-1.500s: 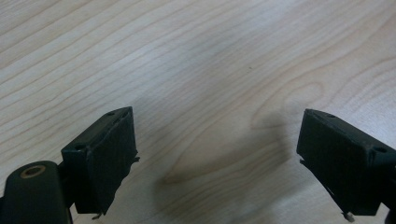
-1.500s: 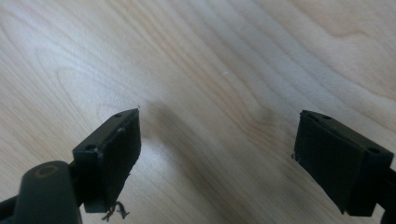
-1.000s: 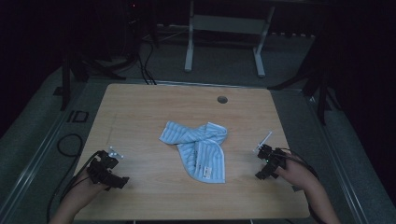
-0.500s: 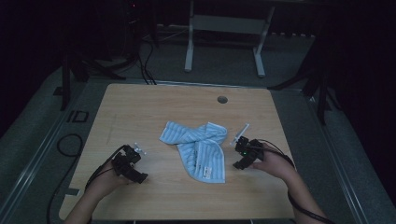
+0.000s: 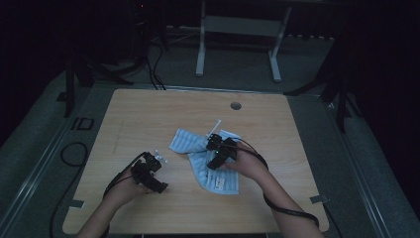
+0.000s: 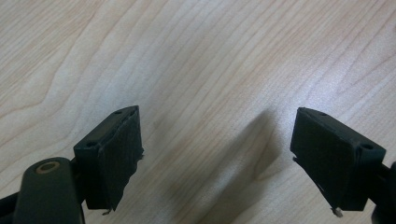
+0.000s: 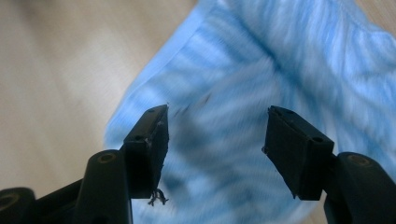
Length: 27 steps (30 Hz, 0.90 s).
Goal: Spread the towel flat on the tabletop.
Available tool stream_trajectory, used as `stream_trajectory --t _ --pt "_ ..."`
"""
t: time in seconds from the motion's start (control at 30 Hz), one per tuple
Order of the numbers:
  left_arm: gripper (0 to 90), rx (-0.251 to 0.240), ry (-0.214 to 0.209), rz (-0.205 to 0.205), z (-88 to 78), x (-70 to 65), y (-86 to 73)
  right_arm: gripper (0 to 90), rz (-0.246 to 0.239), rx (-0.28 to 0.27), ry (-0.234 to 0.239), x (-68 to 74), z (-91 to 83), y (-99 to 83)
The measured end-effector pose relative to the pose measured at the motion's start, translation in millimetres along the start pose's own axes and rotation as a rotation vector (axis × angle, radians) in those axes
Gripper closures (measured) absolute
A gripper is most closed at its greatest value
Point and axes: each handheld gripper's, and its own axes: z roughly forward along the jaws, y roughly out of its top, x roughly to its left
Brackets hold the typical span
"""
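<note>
Right claw (image 7: pixel 212 149) now over the striped blue towel (image 5: pixel 218 163), up from the surface (image 5: pixel 148 119) edge; jaws apart, just narrowed then slightly reopened, nothing clamped. Left claw (image 6: pixel 217 158) closer in, jaws apart over bare wood. Grasp of towel judged next.

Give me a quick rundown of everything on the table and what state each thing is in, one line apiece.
Blue striped cloth: crumpled, partly folded over itself, lying on the table.
Right gripper: over the cloth, jaws apart after closing partway, nothing pinched between them.
Left gripper: jaws wide open above bare wood, holding nothing, apart from the cloth.
Table: light wood, round hole near its far edge.
</note>
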Motion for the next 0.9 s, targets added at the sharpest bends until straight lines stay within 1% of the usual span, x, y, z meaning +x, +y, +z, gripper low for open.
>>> stream_trajectory --t 0.1,0.17,0.2,0.23,0.3,0.37,0.4,0.43,0.5,0.53,0.73,0.83,0.9 --pt "16.6 0.006 0.001 0.0 0.3 0.5 -1.5 37.3 0.043 0.027 0.006 -6.2 16.0 11.1" --pt "16.6 0.005 0.0 -0.005 0.0 1.1 -2.8 39.0 0.032 0.052 -0.012 -6.0 27.5 12.8" --pt "16.6 0.005 0.002 -0.005 -0.1 1.7 -3.5 43.2 0.024 0.059 -0.028 -4.0 32.3 12.1" --pt "16.6 0.004 0.004 -0.009 -0.3 2.2 -4.4 46.6 0.005 0.057 -0.057 -1.4 34.4 10.6" --pt "16.6 0.005 0.0 -0.013 -0.4 3.1 -5.7 50.0 0.001 0.045 -0.093 3.1 35.0 7.4" --pt "16.6 0.005 -0.001 -0.015 -0.6 3.0 -6.0 50.4 -0.015 0.042 -0.124 9.6 36.0 2.7" --pt "16.6 0.005 -0.001 -0.015 -0.6 3.0 -6.0 50.4 -0.015 0.042 -0.124 9.6 36.0 2.7" --pt "16.6 0.001 -0.001 -0.014 -0.9 2.3 -6.0 50.3 -0.027 0.04 -0.138 12.9 36.1 -0.4" --pt "16.6 0.004 -0.002 0.0 -1.7 0.6 -5.4 50.2 -0.043 0.031 -0.141 20.7 34.2 -9.6" --pt "16.6 0.003 -0.004 -0.001 -1.6 -0.4 -5.2 50.2 -0.047 0.025 -0.135 22.9 33.0 -13.7" --pt "16.6 0.009 -0.011 0.023 -0.7 -6.4 -1.1 49.7 -0.066 0.006 -0.102 36.8 25.4 -36.0" --pt "16.7 0.002 -0.014 0.023 -0.7 -9.0 0.1 49.3 -0.072 -0.018 -0.088 45.2 21.2 -51.2" --pt "16.7 0.002 -0.021 0.025 -0.4 -9.7 0.5 49.3 -0.077 -0.021 -0.088 49.8 18.8 -59.3"
